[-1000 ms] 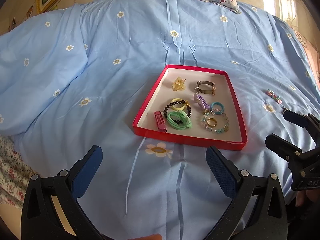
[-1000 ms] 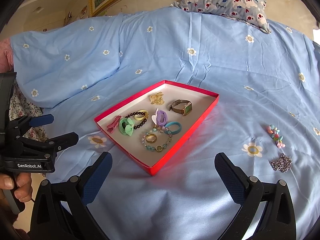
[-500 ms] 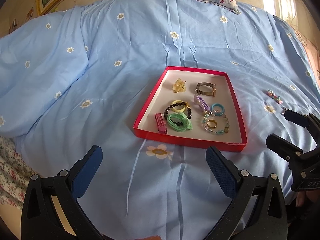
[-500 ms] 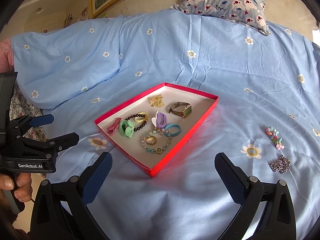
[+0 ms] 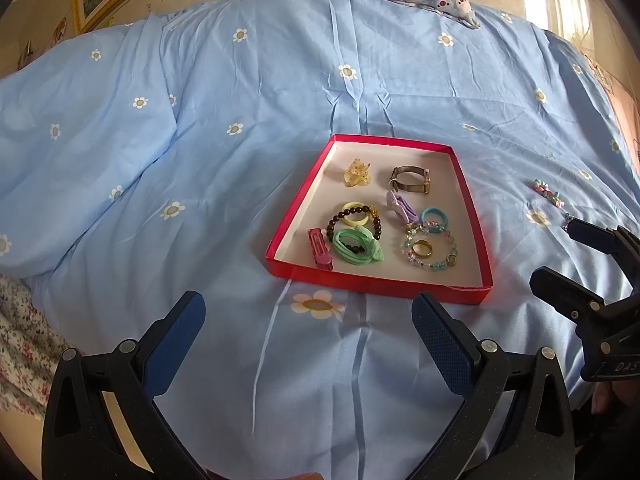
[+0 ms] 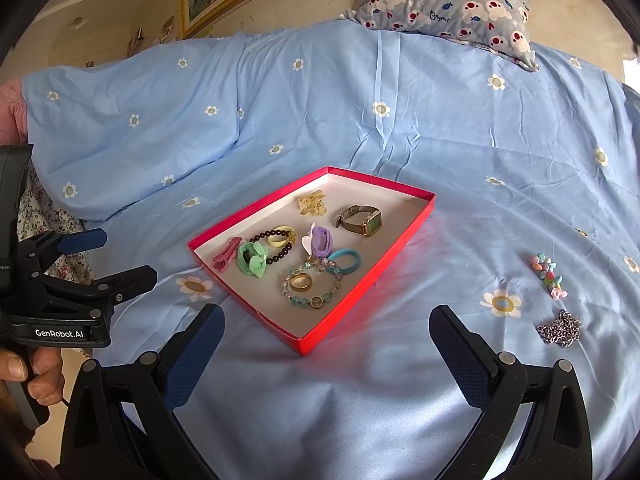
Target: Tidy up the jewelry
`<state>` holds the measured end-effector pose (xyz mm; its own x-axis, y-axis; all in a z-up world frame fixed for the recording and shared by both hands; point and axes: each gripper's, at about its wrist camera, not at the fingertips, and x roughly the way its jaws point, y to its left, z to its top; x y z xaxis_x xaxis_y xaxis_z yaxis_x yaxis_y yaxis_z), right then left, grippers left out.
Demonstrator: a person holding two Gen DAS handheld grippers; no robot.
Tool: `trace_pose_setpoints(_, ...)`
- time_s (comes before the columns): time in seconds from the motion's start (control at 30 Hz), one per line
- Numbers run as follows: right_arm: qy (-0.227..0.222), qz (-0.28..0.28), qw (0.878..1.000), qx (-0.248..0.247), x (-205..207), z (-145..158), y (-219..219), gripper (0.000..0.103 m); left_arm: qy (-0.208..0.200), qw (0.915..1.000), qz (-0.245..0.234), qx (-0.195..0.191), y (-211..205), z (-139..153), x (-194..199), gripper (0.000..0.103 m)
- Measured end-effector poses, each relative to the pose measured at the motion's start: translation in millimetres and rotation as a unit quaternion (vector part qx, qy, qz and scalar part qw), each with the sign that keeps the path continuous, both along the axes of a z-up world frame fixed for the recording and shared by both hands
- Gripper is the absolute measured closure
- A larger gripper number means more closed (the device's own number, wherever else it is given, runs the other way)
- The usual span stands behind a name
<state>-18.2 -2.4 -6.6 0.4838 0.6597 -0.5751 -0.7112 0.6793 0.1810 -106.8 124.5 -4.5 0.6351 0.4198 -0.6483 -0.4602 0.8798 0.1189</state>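
Observation:
A red tray [image 5: 376,281] [image 6: 362,292] lies on the blue bedspread and holds several pieces: a watch [image 6: 360,220], a yellow claw clip [image 5: 357,173], a green hair tie [image 5: 356,246], a bead bracelet [image 6: 311,286] with a gold ring [image 6: 301,281] inside it. A colourful bead string [image 6: 548,275] and a silver chain [image 6: 559,333] lie on the bedspread right of the tray. My left gripper [image 5: 308,320] is open and empty, just short of the tray. My right gripper [image 6: 326,330] is open and empty at the tray's near corner.
A patterned pillow [image 6: 444,0] lies at the head of the bed. The duvet is bunched into a ridge [image 5: 80,128] on the left. Each gripper shows in the other's view, the right one [image 5: 596,276] and the left one [image 6: 88,264].
Both grippers have drawn back slightly from the tray; it sits a little higher in both views. Nothing was grasped or moved.

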Motion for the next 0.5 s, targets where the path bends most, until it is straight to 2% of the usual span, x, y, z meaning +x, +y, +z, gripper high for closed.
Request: trace_pose_setpoints(0.5, 0.001, 0.000, 1.000, 0.001, 0.5, 0.6, -0.4, 0.000, 0.003, 1.0000, -0.002, 0.000, -2.1, -0.1, 0.7, 0.000)
